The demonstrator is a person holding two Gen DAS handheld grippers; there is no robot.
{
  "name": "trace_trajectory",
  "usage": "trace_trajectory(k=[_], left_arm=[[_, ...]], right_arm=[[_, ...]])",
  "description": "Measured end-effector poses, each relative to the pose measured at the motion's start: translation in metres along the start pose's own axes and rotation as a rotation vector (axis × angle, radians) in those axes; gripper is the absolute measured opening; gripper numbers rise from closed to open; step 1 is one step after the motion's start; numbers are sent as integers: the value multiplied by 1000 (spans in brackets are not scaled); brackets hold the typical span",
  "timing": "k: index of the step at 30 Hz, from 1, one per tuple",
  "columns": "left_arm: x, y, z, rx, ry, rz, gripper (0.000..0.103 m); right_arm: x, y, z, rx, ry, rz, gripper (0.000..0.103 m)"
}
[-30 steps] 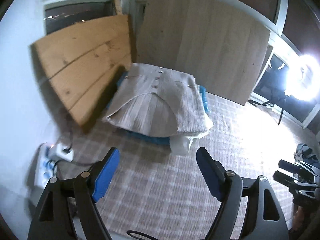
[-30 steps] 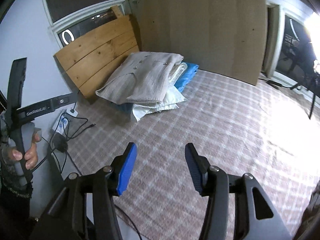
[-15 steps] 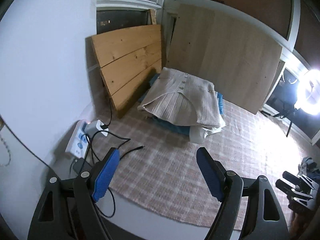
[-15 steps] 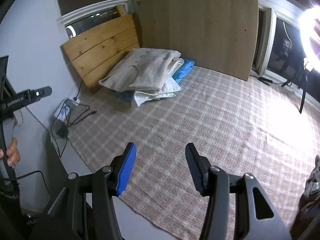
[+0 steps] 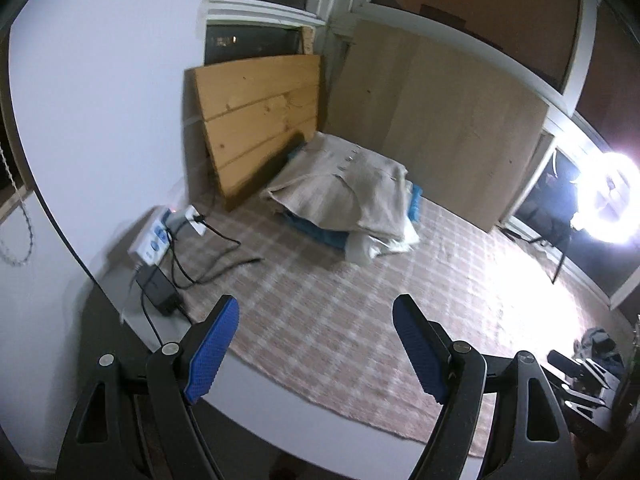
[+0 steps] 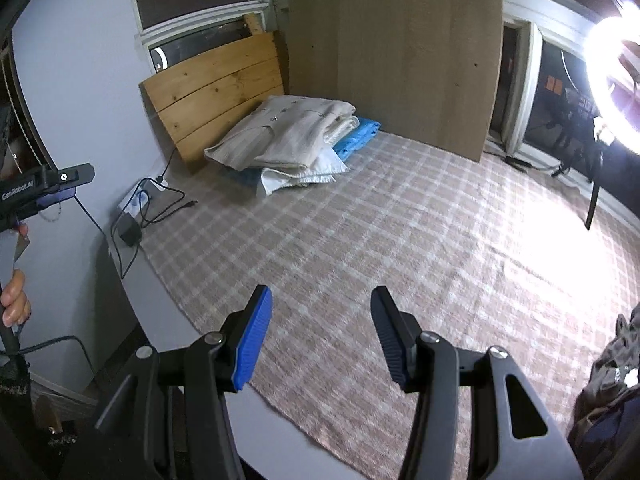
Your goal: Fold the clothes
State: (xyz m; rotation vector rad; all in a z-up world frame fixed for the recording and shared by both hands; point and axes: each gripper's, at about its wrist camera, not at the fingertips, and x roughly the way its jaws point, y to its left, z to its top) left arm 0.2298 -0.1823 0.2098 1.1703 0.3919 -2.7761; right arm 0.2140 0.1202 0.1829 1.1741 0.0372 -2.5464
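A stack of folded clothes (image 5: 344, 196) lies at the far end of a checked cloth (image 5: 360, 300). A beige buttoned garment is on top, with white and blue pieces under it. The stack also shows in the right wrist view (image 6: 288, 140). My left gripper (image 5: 316, 344) is open and empty, held well back from the stack above the cloth's near edge. My right gripper (image 6: 320, 336) is open and empty, also far from the stack. The left gripper's body shows at the left edge of the right wrist view (image 6: 40, 192).
A wooden plank panel (image 5: 256, 120) and a large board (image 5: 440, 128) lean behind the stack. A power strip (image 5: 160, 232), a black adapter (image 5: 158, 294) and cables lie left of the cloth. A bright ring light (image 5: 604, 196) glares at right. Dark clothes (image 6: 608, 392) lie at right.
Both grippers have pulled back and up from the stack, so it looks smaller and farther. The table's near edge and the power strip have come into view. Both grippers stay open.
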Motion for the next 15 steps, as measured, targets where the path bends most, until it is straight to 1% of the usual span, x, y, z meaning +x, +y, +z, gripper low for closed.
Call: trace_trajectory(k=[4, 15], left_arm=[[-1, -5, -4, -19, 26, -31, 77], [-8, 3, -2, -24, -4, -5, 78]], right_arm=[[0, -9, -7, 23, 18, 11, 51], [2, -10, -9, 54, -1, 29, 51]])
